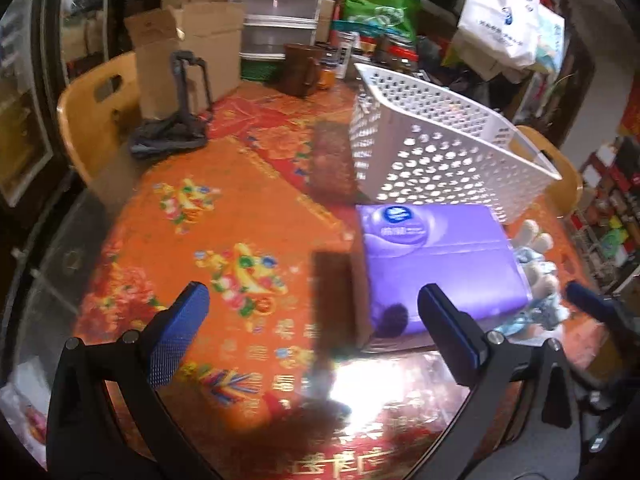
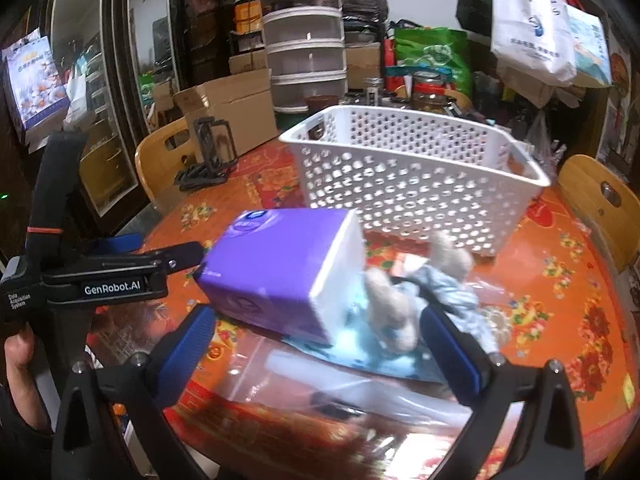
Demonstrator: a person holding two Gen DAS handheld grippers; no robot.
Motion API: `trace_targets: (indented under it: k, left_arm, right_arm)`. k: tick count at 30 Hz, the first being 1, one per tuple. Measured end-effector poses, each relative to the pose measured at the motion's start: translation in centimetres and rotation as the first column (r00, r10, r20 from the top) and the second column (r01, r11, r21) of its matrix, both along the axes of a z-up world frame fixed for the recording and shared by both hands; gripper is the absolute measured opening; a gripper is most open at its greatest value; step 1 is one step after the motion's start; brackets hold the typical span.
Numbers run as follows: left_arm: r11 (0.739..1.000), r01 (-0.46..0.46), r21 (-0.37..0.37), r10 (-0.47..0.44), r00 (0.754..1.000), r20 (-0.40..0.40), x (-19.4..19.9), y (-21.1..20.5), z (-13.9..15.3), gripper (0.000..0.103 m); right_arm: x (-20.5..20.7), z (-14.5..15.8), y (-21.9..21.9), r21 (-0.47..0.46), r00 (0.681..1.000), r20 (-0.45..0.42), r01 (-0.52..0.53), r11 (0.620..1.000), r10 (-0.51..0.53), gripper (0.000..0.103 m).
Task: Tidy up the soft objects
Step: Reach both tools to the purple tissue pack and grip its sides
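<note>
Blue-padded fingers of the left hand-held gripper (image 1: 312, 332) stand wide apart over the counter (image 1: 208, 240), holding nothing; its right pad sits beside the near corner of the purple plastic-wrapped tissue pack (image 1: 436, 264). The right hand-held gripper (image 2: 320, 344) is also spread wide and empty, its fingers either side of the tissue pack's near end and the grey-and-blue plush toy (image 2: 404, 304) lying against the pack. Just behind both stands the white perforated plastic basket (image 2: 404, 184), with wooden chairs (image 2: 600, 200) at the counter's edge.
</note>
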State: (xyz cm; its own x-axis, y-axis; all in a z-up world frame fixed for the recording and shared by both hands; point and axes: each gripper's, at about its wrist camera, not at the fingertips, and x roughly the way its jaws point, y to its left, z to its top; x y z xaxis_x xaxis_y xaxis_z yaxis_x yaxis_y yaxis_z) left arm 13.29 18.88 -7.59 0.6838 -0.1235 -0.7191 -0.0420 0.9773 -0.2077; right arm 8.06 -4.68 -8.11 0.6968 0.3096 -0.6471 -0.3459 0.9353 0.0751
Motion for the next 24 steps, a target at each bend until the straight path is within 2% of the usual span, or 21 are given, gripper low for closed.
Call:
trace_targets:
  k: [3, 7, 19, 22, 23, 24]
  left_arm:
    - [0.997, 0.042, -0.066, -0.042, 0.999, -0.002, 0.3, 0.1, -0.5, 0.103]
    - [0.993, 0.078, -0.088, -0.078, 0.997, 0.004, 0.8, -0.4, -0.9, 0.103]
    - [0.978, 0.21, -0.014, -0.209, 0.977, 0.052, -1.5, -1.1, -1.8, 0.102]
    - [0.967, 0.254, 0.015, -0.254, 0.966, 0.056, -1.5, -1.7, -2.1, 0.094]
    - [0.964, 0.267, 0.019, -0.267, 0.962, 0.052, -1.3, -1.9, -2.2, 0.084]
    - [0.959, 0.283, 0.01, -0.283, 0.958, 0.049, -1.1, -2.0, -2.4, 0.079]
  right_arm:
    - [0.1, -0.3, 1.1, -0.004, 1.0, 0.003, -0.019, 1.0, 0.019, 0.095]
    - [0.2, -0.5, 2.2, -0.024, 0.999, 0.021, -0.042, 0.999, 0.042, 0.089]
    - [2.4, -3.6, 1.8, -0.039, 0.996, -0.045, -0.075, 0.996, 0.073, 0.06]
    - [2.8, -3.9, 1.5, -0.015, 0.994, -0.055, -0.1, 0.995, 0.099, 0.059]
    - [2.9, -4.0, 1.4, -0.013, 0.992, -0.054, -0.112, 0.994, 0.112, 0.059]
    - [2.9, -4.0, 1.5, -0.014, 0.991, -0.054, -0.12, 0.993, 0.119, 0.059]
